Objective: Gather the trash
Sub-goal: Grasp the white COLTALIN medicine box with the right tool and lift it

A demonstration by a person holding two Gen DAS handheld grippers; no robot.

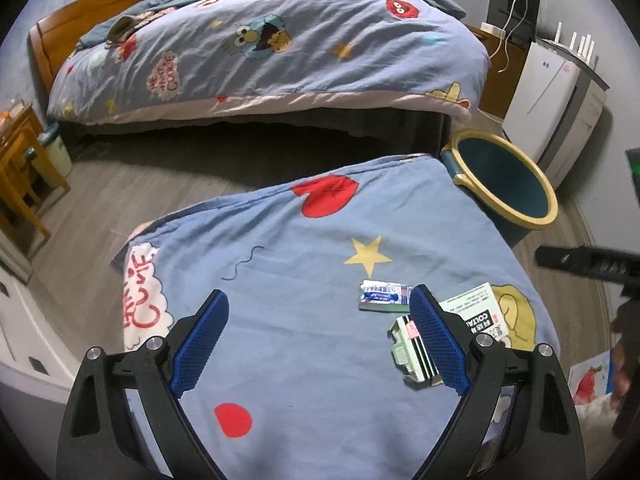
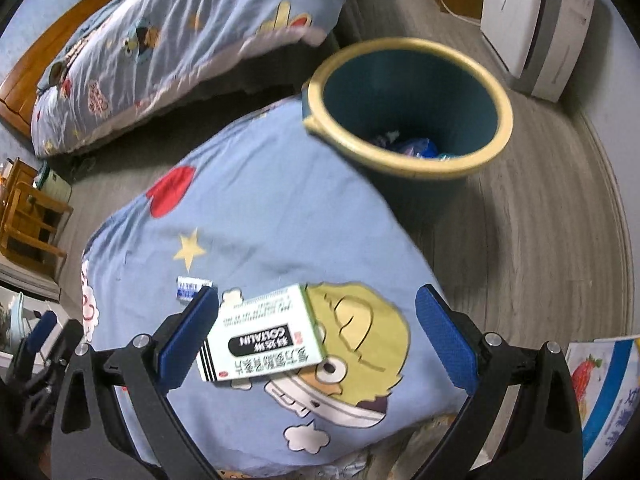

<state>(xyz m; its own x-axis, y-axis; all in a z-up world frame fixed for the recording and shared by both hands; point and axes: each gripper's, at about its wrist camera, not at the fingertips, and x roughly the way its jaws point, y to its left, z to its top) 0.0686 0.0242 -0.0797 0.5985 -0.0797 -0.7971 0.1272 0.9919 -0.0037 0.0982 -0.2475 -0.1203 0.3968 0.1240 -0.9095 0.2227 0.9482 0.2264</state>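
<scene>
A white medicine box [image 2: 264,334] lies on the blue cartoon cover [image 2: 260,216], just inside the left finger of my open right gripper [image 2: 318,344]; it also shows in the left wrist view [image 1: 478,314]. A small blue-white sachet [image 1: 384,295] and a green-white crumpled pack [image 1: 408,350] lie on the cover [image 1: 300,280] by the right finger of my open, empty left gripper [image 1: 320,344]. The sachet also shows in the right wrist view [image 2: 194,287]. A teal bin with a yellow rim [image 2: 408,108] stands beyond the cover's corner with some trash inside; it also shows in the left wrist view [image 1: 504,184].
A bed with a matching duvet [image 1: 260,48] stands across a strip of grey wood floor [image 1: 160,184]. A white appliance [image 1: 552,92] stands right of the bin. Wooden furniture [image 1: 20,168] is at the left. A printed bag [image 2: 600,384] lies at the lower right.
</scene>
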